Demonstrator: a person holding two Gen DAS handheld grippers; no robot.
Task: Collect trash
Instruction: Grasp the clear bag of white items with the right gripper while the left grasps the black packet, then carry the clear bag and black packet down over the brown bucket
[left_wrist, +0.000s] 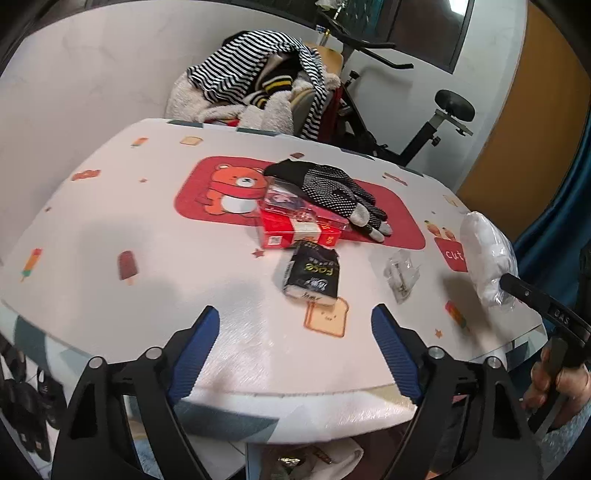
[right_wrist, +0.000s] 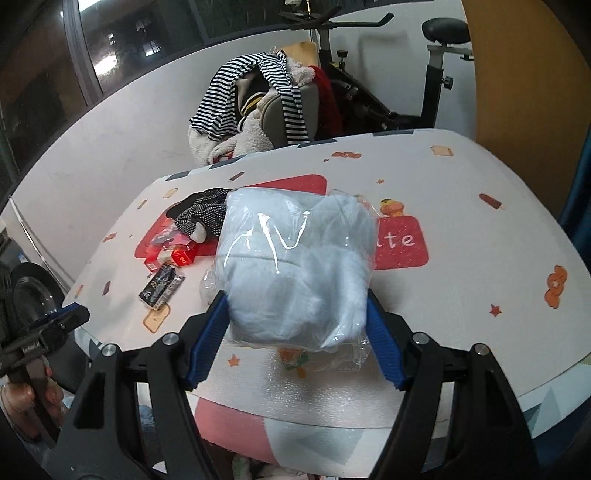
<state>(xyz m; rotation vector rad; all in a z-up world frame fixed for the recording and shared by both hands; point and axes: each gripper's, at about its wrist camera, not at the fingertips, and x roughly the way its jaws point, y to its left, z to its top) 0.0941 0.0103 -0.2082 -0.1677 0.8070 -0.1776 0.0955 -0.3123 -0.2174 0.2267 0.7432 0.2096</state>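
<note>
The left gripper (left_wrist: 295, 325) has its blue fingers (left_wrist: 194, 354) spread wide, with nothing between them but bare bench (left_wrist: 110, 221). Straight ahead of the fingertips lies a black tissue pack (left_wrist: 312, 273), clear of both fingers. Beyond it sits a red carton (left_wrist: 295, 230), touching the pack's far end, and a black dotted glove (left_wrist: 328, 188) is draped over the carton's far side. Ahead of the right finger, well apart from it, lies a small clear wrapper (left_wrist: 400, 273). Further right, near the bench edge, is a white bag (left_wrist: 487, 254) of soft stuff in clear plastic, with a black arm of the right gripper (left_wrist: 532, 299) against it and a hand (left_wrist: 554, 384) below.

In the right wrist view, the right gripper (right_wrist: 295, 317) has its fingers (right_wrist: 208, 336) set on either side of the white bag (right_wrist: 295, 266), pads pressing its flanks; the bag fills the gap and bulges out ahead of the fingertips, its base on the bench (right_wrist: 480, 295). Left of the left finger lie the tissue pack (right_wrist: 160, 286), the red carton (right_wrist: 170, 256) and the glove (right_wrist: 201, 214), all apart from the bag. At far left the left gripper (right_wrist: 55, 321) shows only in part, held by a hand (right_wrist: 29, 398).
</note>
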